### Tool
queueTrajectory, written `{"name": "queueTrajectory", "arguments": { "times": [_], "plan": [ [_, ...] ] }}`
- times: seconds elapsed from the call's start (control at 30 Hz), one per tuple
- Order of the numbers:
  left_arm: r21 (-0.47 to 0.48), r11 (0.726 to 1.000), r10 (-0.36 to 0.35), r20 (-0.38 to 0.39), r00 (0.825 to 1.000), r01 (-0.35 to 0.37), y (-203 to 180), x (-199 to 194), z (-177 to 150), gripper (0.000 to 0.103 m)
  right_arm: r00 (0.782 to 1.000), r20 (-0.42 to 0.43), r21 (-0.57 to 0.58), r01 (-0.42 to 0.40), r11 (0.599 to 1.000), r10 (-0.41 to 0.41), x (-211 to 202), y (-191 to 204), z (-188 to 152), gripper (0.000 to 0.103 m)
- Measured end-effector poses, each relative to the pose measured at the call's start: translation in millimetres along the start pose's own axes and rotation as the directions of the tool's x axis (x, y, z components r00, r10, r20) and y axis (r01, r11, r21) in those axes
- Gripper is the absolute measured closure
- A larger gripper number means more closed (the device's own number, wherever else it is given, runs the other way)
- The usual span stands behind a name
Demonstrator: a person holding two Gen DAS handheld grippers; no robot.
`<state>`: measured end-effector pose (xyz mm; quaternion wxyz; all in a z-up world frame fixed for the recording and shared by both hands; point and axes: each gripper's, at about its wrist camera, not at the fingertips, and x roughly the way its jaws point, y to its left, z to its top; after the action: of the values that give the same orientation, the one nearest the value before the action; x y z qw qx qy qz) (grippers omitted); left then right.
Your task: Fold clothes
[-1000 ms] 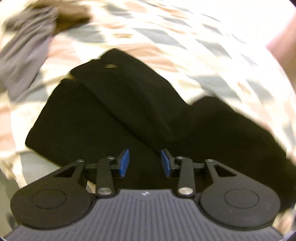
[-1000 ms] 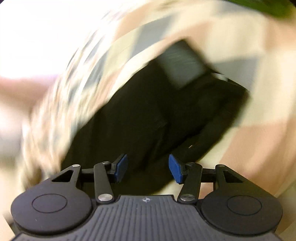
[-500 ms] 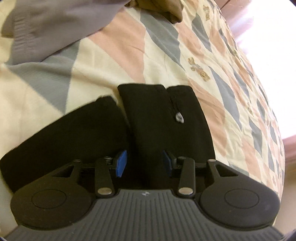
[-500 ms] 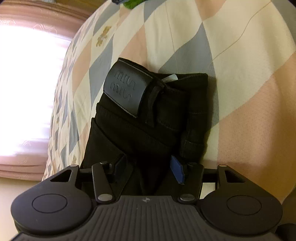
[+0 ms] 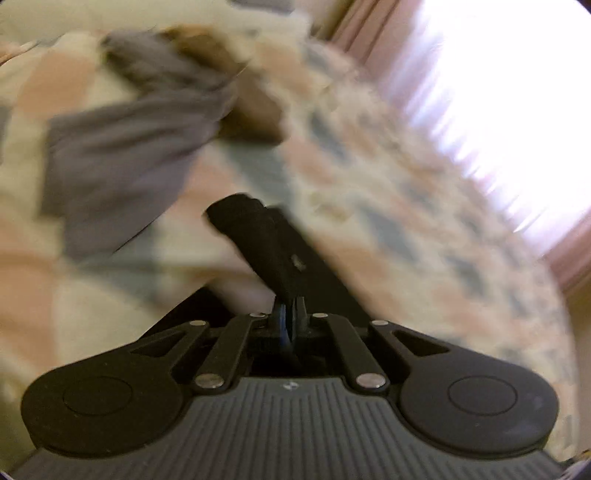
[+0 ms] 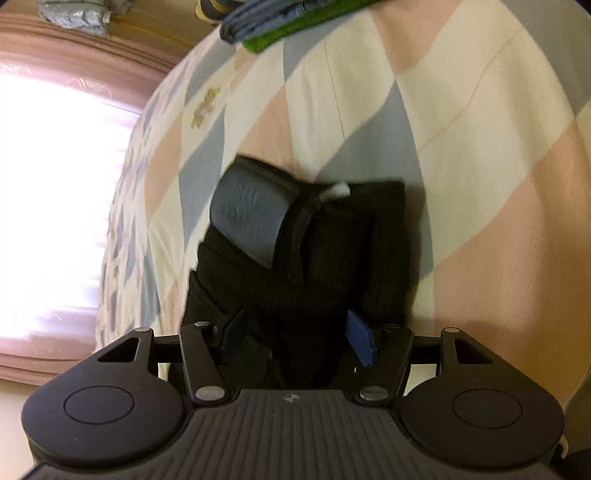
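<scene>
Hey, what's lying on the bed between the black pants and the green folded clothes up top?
Nothing: in the right wrist view only bare diamond-patterned quilt separates the black pants from the green folded clothes.

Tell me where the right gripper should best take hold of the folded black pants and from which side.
Probably the stacked waistband end of the black pants, beside the leather patch. The right gripper is open, its fingers already either side of that thick fold; come in low and level over the quilt from the near side so both fingers catch all layers.
</scene>
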<state>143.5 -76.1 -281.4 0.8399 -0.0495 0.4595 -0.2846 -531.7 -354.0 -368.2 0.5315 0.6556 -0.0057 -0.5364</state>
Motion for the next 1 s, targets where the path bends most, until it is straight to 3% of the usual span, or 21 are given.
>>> {"name": "queueTrajectory", "arguments": {
  "times": [0.03,0.13,0.27,0.3,0.33,0.4,0.5,0.6,0.67,0.73,0.9,1.0],
  "plan": [
    [0.02,0.999,0.043,-0.032,0.999,-0.042,8,9,-11,0.099,1.0,0.001,-0.007,0.006,1.0,-0.006,-1,-2,2,0.042],
    [-0.037,0.994,0.1,-0.167,0.981,-0.108,35,50,-44,0.097,1.0,-0.015,-0.011,-0.005,1.0,0.005,6,-5,13,0.041],
    [-0.161,0.983,0.062,-0.141,0.988,-0.085,46,62,-56,0.091,0.999,-0.046,-0.031,-0.005,1.0,0.003,9,-6,16,0.042],
    [-0.134,0.987,0.074,-0.142,0.987,-0.093,42,61,-54,0.091,0.999,-0.051,-0.037,0.006,0.999,-0.008,7,-7,16,0.054],
    [-0.108,0.989,0.086,-0.143,0.986,-0.102,39,60,-52,0.101,0.998,-0.052,-0.051,0.034,0.998,-0.037,5,-7,16,0.074],
    [-0.04,0.995,0.087,-0.137,0.987,-0.093,33,58,-43,0.102,0.997,-0.035,-0.067,0.06,0.996,-0.062,-1,-6,18,0.097],
    [0.005,0.999,0.042,-0.106,0.994,-0.042,27,36,-25,0.101,0.998,-0.035,-0.072,0.047,0.996,-0.05,-7,-7,21,0.101],
    [0.078,0.995,0.065,-0.1,0.993,-0.057,18,29,-25,0.099,0.999,-0.041,-0.076,0.029,0.997,-0.032,-13,-9,25,0.1],
    [0.094,0.992,0.094,-0.136,0.986,-0.082,17,36,-32,0.097,0.999,-0.045,-0.078,0.017,0.997,-0.02,-17,-10,27,0.086],
    [0.068,0.993,0.108,-0.183,0.977,-0.097,21,44,-43,0.091,0.999,-0.049,-0.08,0.004,0.997,-0.008,-20,-11,29,0.063],
    [-0.021,0.997,0.073,-0.184,0.98,-0.079,36,48,-57,0.085,0.998,-0.03,-0.02,-0.053,0.998,0.053,-12,-27,26,0.06],
    [-0.09,0.993,0.053,-0.188,0.981,-0.071,43,57,-54,0.084,0.998,-0.062,0.022,-0.01,1.0,0.011,10,-34,26,0.061]
  ]
}}
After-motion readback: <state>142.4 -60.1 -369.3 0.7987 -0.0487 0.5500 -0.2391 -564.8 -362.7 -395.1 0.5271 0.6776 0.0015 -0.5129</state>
